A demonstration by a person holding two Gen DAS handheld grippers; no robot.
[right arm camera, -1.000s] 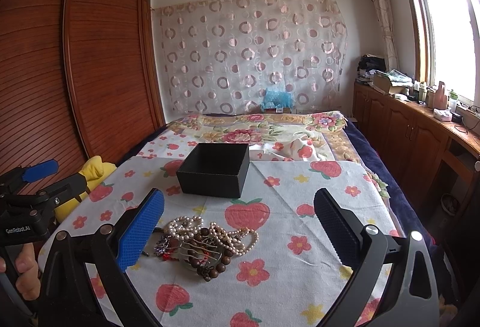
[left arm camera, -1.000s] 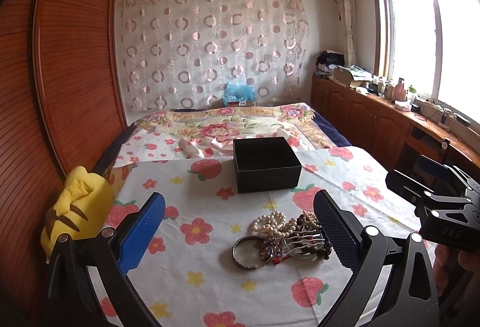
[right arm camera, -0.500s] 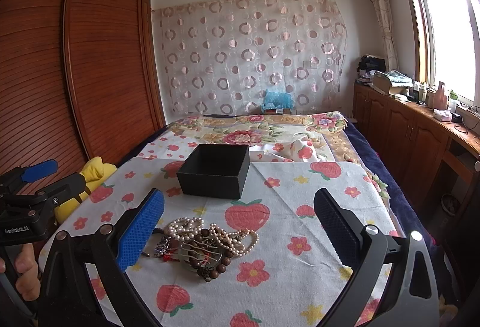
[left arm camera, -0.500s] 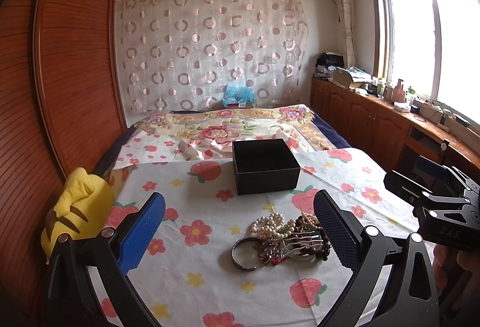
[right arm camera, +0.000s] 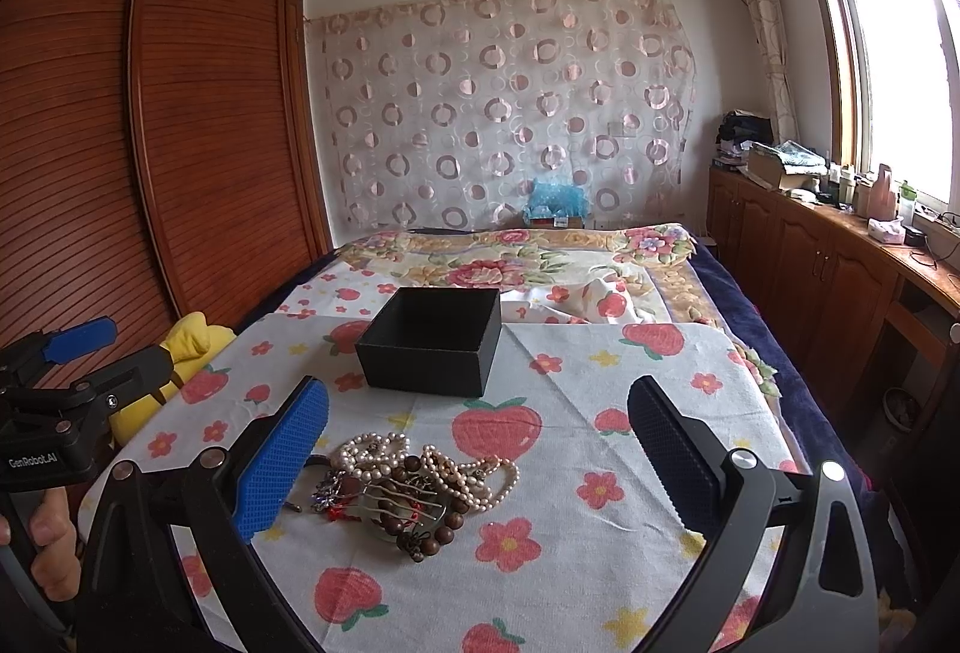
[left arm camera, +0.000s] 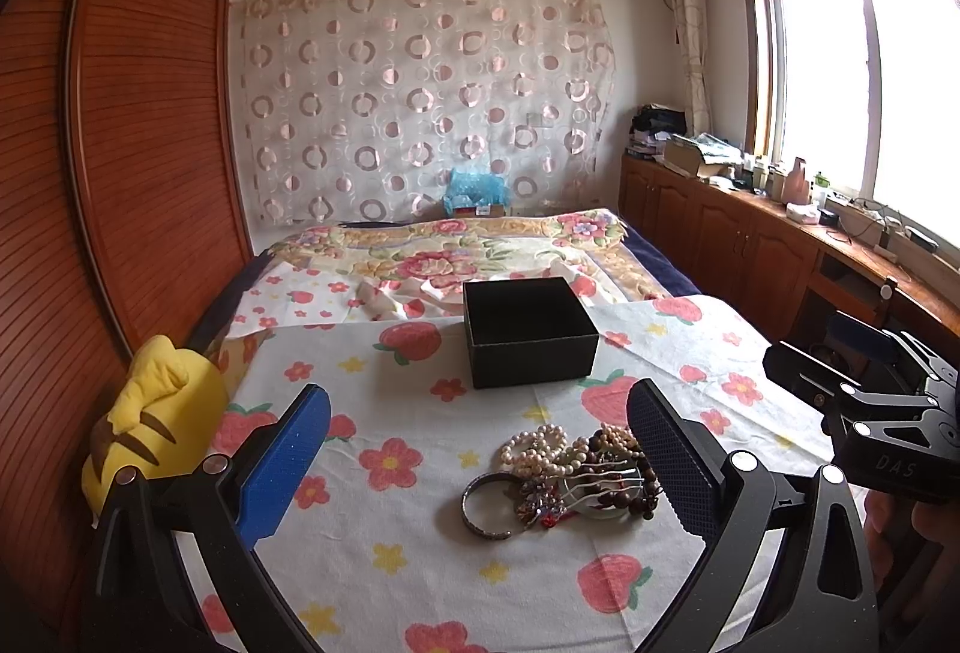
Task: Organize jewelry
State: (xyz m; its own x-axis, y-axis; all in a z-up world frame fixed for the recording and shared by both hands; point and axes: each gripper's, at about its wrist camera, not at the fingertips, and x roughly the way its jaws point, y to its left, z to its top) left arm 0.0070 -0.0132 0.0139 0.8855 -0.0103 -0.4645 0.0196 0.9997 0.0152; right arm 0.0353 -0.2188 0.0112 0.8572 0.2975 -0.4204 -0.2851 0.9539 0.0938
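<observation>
L gripper (left arm camera: 480, 464): fingers spread wide, nothing between pads, held level above the near edge of the cloth-covered surface (left arm camera: 372, 569), aimed fwd at the jewelry pile (left arm camera: 570, 467). Blue pad on one finger (left arm camera: 285, 464), black pad on the other (left arm camera: 675, 464).

R gripper (right arm camera: 477, 464): also wide apart, empty, same level pose, pointed at the pile (right arm camera: 408, 485) from further to the right.

Jewelry pile: lies on the strawberry/flower cloth, near side of the black box (left arm camera: 528, 332), apart from it. Pearl strands, dark wood beads, a hair comb, tangled together. Box is open-topped, inside dark, contents not discernible.

View differences:
- L wrist view: shows a metal bangle (left arm camera: 489, 506) at the pile's left edge, fully visible; R gripper body seen at far right edge w/ part of a hand below it.
- R wrist view: bangle mostly hidden behind the blue pad; shows the person's hand (right arm camera: 51, 545) gripping the L gripper handle at lower left; dark bead strand w/ knot at pile's near end (right arm camera: 429, 533) is clearer.
- Yellow plush (left arm camera: 150, 425) sits at the surface's left edge, beside the wardrobe (left arm camera: 138, 113)
</observation>
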